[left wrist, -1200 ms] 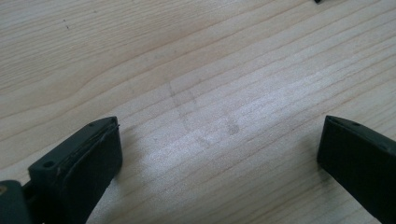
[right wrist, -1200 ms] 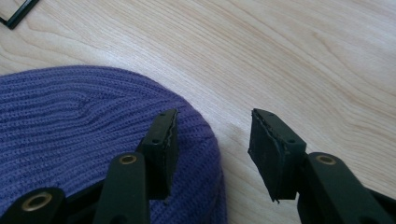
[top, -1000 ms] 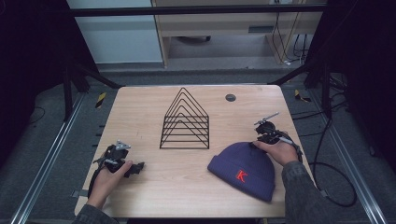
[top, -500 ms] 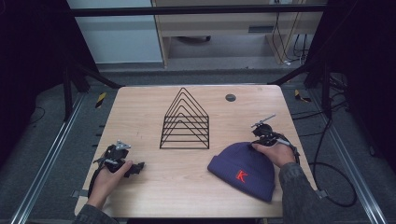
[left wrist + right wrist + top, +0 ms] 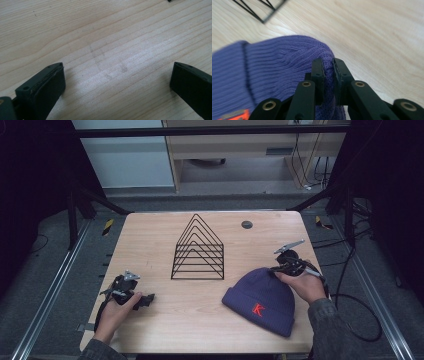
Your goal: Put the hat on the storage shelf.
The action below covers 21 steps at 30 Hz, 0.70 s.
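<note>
Purple knit beanie (image 5: 274, 67) pinched in the just-closed right hand-held gripper (image 5: 327, 72); left hand-held gripper (image 5: 117, 80) gapes wide over bare tabletop (image 5: 112, 37).

We're sitting with both forearms coming in from the near edge in the high view, one gripper in each hand. Our left hand (image 5: 117, 307) is resting low and wrapped around the left gripper (image 5: 145, 300), which is pointing sideways toward the middle. In the left gripper view its jaws are standing wide apart with nothing between them. Our right hand (image 5: 305, 285) is holding the right gripper (image 5: 327, 72) tipped down and inward, sleeve showing at the wrist. Its jaws have just been closing and are now pinching a fold of knit fabric between the pads.
</note>
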Each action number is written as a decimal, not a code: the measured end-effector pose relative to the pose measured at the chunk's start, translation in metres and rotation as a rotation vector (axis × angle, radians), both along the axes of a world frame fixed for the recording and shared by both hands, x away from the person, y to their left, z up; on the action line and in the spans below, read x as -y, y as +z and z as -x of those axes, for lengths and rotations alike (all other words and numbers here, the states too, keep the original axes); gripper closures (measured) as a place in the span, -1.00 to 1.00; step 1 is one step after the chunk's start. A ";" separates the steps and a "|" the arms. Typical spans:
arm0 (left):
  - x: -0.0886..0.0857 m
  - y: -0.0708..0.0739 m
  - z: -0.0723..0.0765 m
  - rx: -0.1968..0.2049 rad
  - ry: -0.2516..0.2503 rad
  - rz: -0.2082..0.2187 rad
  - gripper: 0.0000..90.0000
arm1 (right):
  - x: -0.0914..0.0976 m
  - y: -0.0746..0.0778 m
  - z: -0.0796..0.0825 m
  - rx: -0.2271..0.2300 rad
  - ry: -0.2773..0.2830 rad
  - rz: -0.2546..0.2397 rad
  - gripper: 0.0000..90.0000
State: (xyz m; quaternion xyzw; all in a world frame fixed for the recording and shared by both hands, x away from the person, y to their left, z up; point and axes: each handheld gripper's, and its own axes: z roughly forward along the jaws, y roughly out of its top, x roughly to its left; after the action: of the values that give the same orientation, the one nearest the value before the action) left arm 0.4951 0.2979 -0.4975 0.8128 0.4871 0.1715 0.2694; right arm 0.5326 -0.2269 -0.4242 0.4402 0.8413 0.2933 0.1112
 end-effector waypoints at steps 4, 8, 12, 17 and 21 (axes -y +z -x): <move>0.000 0.000 0.000 0.000 -0.002 -0.001 -1.00 | -0.002 0.019 0.011 0.053 0.032 -0.030 0.79; 0.000 0.001 0.000 -0.004 -0.018 -0.003 -1.00 | -0.008 0.038 0.022 0.096 0.071 -0.047 0.79; -0.002 0.003 0.000 0.001 -0.016 0.021 -0.93 | -0.014 0.055 0.031 0.136 0.112 -0.065 0.79; -0.003 0.007 0.001 0.019 -0.012 0.046 -0.93 | -0.022 0.078 0.041 0.179 0.157 -0.069 0.79; -0.004 0.013 0.004 0.053 -0.006 0.073 -0.93 | -0.026 0.095 0.045 0.207 0.179 -0.063 0.79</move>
State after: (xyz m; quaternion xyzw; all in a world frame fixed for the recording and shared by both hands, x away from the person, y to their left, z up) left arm 0.4915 0.3022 -0.4848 0.7990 0.4834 0.1742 0.3122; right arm 0.4879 -0.2013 -0.3295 0.3341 0.8515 0.3724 0.1569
